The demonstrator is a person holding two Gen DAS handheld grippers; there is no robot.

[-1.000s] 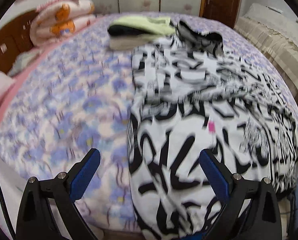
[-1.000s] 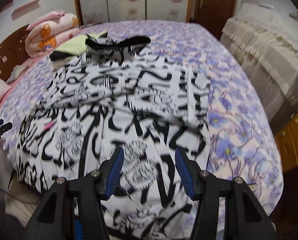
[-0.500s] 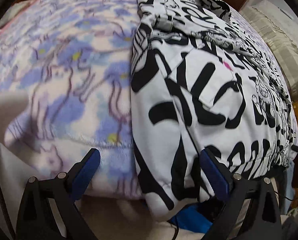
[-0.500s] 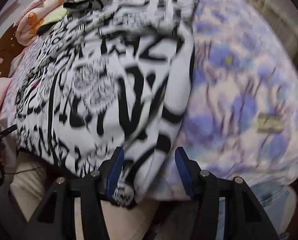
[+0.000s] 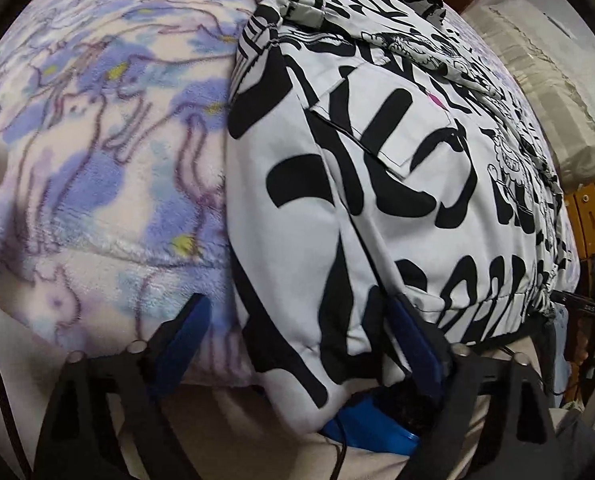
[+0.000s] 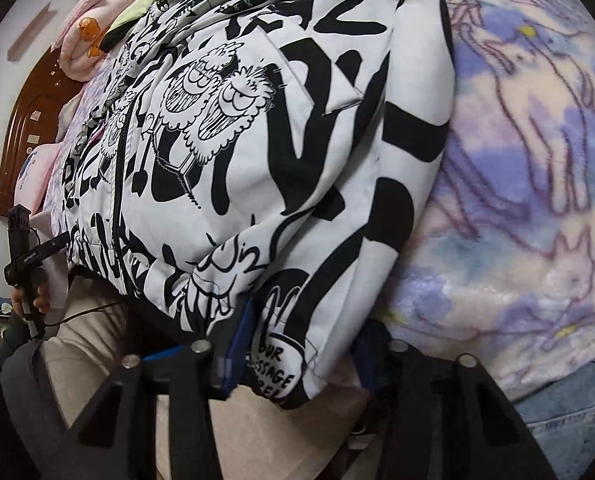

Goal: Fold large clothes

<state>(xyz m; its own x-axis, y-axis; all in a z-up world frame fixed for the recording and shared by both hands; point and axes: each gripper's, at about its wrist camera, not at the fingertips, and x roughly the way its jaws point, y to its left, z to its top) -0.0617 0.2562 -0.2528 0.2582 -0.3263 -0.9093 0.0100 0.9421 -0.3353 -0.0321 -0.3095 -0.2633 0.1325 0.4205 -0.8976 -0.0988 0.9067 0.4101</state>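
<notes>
A large white jacket with bold black print lies on a bed with a purple floral fleece blanket. Its hem hangs over the near bed edge. My left gripper straddles the hem's left corner. Its jaws are closing: the right finger touches the fabric, while the left finger stands apart over the blanket. My right gripper straddles the hem's right corner. Its jaws are closing too, close to the cloth on both sides without clearly pinching it.
A folded pink blanket and a wooden headboard lie at the far left. A hand holding the other gripper's handle shows at left. Wooden drawers and covered furniture stand right of the bed. A blue object sits under the hem.
Both grippers dropped and tilted down from over the bed to the jacket's hem at the near edge. Both pairs of jaws have narrowed around the hem corners.
</notes>
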